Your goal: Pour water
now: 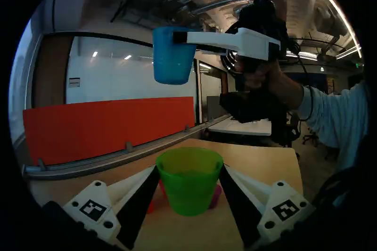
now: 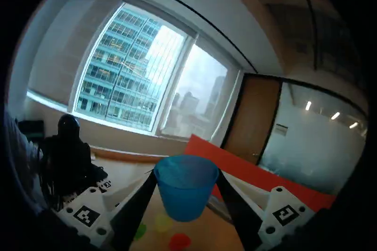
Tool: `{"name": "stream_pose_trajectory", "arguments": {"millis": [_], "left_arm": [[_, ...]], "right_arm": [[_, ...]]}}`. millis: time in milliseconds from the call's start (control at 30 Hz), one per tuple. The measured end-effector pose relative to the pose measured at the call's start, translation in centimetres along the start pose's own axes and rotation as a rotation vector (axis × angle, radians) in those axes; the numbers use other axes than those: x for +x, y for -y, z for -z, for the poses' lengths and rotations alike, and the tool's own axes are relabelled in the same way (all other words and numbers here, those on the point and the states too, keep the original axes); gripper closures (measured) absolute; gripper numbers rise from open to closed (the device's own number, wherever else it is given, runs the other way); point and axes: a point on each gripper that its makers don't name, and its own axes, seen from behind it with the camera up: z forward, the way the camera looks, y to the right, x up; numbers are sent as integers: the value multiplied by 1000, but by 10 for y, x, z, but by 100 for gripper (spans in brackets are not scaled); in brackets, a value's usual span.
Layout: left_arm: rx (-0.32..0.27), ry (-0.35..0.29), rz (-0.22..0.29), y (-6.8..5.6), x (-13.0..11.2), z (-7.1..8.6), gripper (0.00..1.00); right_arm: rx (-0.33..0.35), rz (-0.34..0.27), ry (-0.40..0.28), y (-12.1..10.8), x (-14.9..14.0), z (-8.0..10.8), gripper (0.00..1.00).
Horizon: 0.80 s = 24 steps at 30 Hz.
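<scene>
Green plastic comes first: the green cup [image 1: 189, 182] stands upright between both fingers of my left claw [image 1: 188, 175], which is closed on its sides. I cannot tell whether its base rests on the tabletop [image 1: 264, 161] or hangs just over it. Small coloured spots [image 1: 216, 197] peek out from beneath it.

High above the green cup, and a little to one side of it, my right claw [image 1: 176, 39] grips the blue cup [image 1: 172, 60] near its rim, both fingers pressed on it. That cup is level, nothing tipping out. I cannot make out a water line in either cup. The hand [image 1: 257, 74] holding that claw sits beyond, with a pale sleeve [image 1: 334, 114] behind it. Farther back than the green cup runs an orange panel [image 1: 108, 126].

My worry is the height and the offset. If I tilt before the blue lip is brought down over the green mouth, I judge the stream would splash or miss onto the tabletop. The blue cup, held only near the rim, could also swivel between my fingers as it tips.
</scene>
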Motion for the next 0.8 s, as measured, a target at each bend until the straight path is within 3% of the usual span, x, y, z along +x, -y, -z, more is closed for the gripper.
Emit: {"name": "stream_pose_trajectory", "arguments": {"millis": [167, 267, 467, 800], "left_arm": [[6, -1, -2, 1, 1, 1, 14], [8, 0, 0, 3, 1, 2, 14], [23, 3, 1, 8, 1, 5, 14], [59, 13, 0, 22, -3, 16, 14]], "right_arm": [[19, -149, 4, 4, 0, 0, 8], [30, -204, -4, 4, 1, 1, 8], [34, -241, 1, 7, -1, 5, 8], [37, -249, 11, 13, -14, 15, 8]]}}
